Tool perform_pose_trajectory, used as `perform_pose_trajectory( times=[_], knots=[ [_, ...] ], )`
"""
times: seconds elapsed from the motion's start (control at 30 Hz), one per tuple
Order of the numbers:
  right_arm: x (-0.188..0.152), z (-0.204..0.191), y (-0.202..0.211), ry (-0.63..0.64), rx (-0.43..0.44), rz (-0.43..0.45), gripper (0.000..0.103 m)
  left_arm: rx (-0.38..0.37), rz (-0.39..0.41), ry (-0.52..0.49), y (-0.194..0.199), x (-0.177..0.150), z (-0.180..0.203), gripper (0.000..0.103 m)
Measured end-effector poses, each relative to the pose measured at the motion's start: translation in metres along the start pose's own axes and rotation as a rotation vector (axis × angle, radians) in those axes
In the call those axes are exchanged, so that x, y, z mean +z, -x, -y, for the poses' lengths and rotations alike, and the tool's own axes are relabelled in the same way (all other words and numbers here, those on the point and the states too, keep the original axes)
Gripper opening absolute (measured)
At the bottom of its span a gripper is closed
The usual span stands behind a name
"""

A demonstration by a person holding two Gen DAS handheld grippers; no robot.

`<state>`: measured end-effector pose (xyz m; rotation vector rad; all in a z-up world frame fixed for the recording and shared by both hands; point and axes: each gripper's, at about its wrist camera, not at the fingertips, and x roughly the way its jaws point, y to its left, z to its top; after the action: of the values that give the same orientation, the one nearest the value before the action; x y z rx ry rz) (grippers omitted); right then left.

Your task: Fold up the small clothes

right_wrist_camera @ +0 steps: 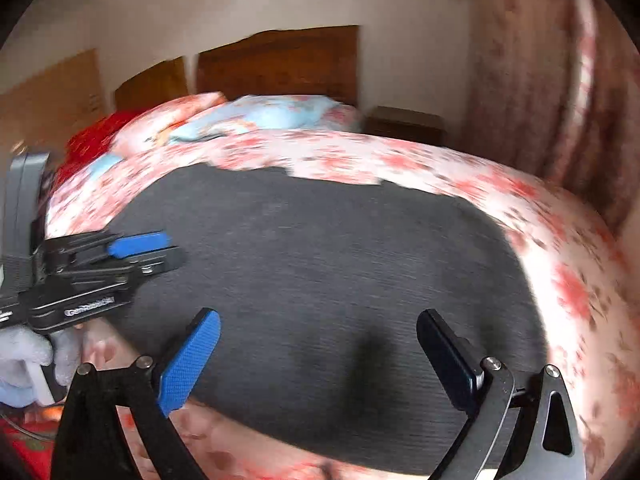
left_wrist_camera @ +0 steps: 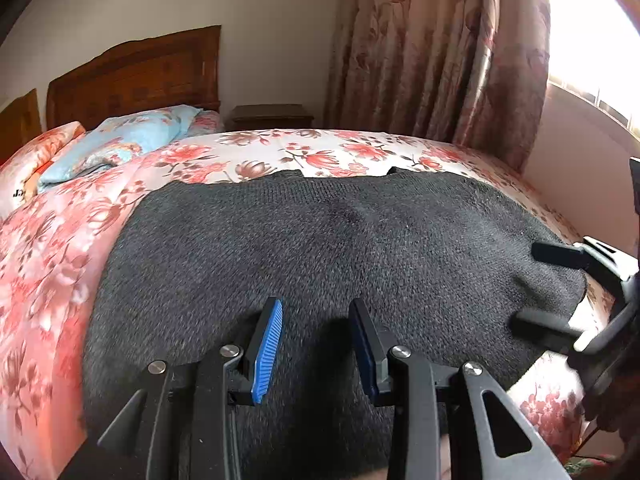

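A dark grey knit garment lies spread flat on the floral bedsheet, also seen in the right wrist view as the garment. My left gripper stands above its near part, jaws a narrow gap apart with nothing pinched between the blue pads. From the right wrist view, the left gripper is at the garment's left edge. My right gripper is wide open over the garment's near edge. In the left wrist view, the right gripper straddles the garment's right corner without pressing on it.
Pillows lie at the bed's head below a wooden headboard. A dark nightstand and floral curtains stand behind the bed, with a bright window at right. A white-gloved hand holds the left gripper. Red fabric lies at far left.
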<state>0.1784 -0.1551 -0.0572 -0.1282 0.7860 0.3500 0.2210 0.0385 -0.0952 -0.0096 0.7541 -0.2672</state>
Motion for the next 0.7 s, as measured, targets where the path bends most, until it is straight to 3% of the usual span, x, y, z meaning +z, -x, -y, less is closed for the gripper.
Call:
perform_pose_trajectory(
  times=[0.1,0.2,0.27,0.4,0.7],
  knots=[
    [-0.005,-0.016,-0.014,0.076,-0.006,-0.040,0.103,0.036,0.012,0.014,0.014,-0.007,-0.006,0.035],
    [-0.012,-0.001,-0.018,0.027,0.004,-0.054,0.103,0.086,0.019,0.048,0.029,-0.024,-0.027,0.035],
    [-0.015,0.016,-0.012,0.001,-0.032,-0.048,0.103,0.043,0.049,0.094,0.042,-0.034,-0.043,0.035],
    [-0.021,0.041,-0.001,-0.058,-0.037,-0.037,0.103,0.071,0.033,0.090,0.046,-0.046,-0.052,0.035],
    [-0.025,0.040,0.020,-0.052,-0.077,0.004,0.103,0.093,0.017,0.100,0.050,-0.041,-0.051,0.035]
  ],
)
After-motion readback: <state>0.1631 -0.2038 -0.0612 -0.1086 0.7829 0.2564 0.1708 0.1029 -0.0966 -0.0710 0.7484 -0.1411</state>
